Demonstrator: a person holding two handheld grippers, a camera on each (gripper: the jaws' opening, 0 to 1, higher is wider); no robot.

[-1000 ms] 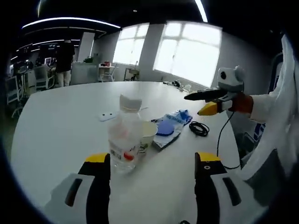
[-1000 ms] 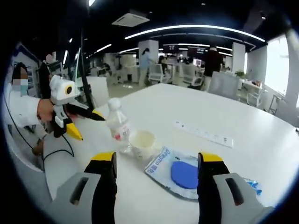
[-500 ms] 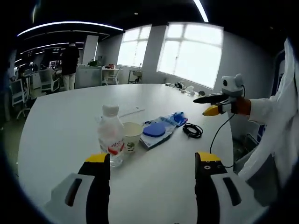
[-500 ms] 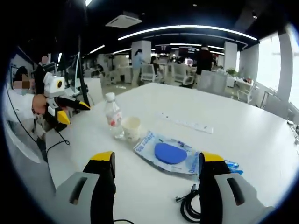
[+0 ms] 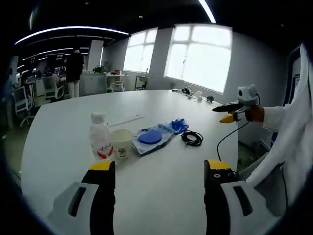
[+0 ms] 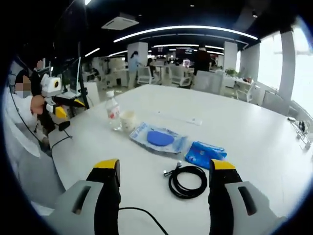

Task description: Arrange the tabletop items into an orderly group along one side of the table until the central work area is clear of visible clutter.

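Note:
A clear water bottle (image 5: 100, 143) with a red label stands on the white table (image 5: 58, 122), touching a paper cup (image 5: 121, 143). Right of them lie a clear bag with a blue disc (image 5: 150, 138), a blue packet (image 5: 178, 125) and a coiled black cable (image 5: 192, 138). My left gripper (image 5: 160, 169) is open and empty, well short of the bottle. My right gripper (image 6: 165, 166) is open over the table edge, with the cable (image 6: 187, 180) just ahead, then the blue packet (image 6: 205, 152), the bag (image 6: 157, 138), cup (image 6: 128, 120) and bottle (image 6: 113, 115). Each gripper appears in the other's view: right gripper (image 5: 222, 112), left gripper (image 6: 68, 106).
A white power strip (image 6: 178, 117) lies behind the items. A thin black cord (image 6: 142, 215) trails near the table edge. Bare tabletop spreads on the far side. Office desks, chairs and standing people (image 5: 74, 68) fill the background beyond the table.
Both views have pulled back from the items, which now look smaller and farther. The cable and blue packet have come into the right gripper view. Nothing on the table has moved.

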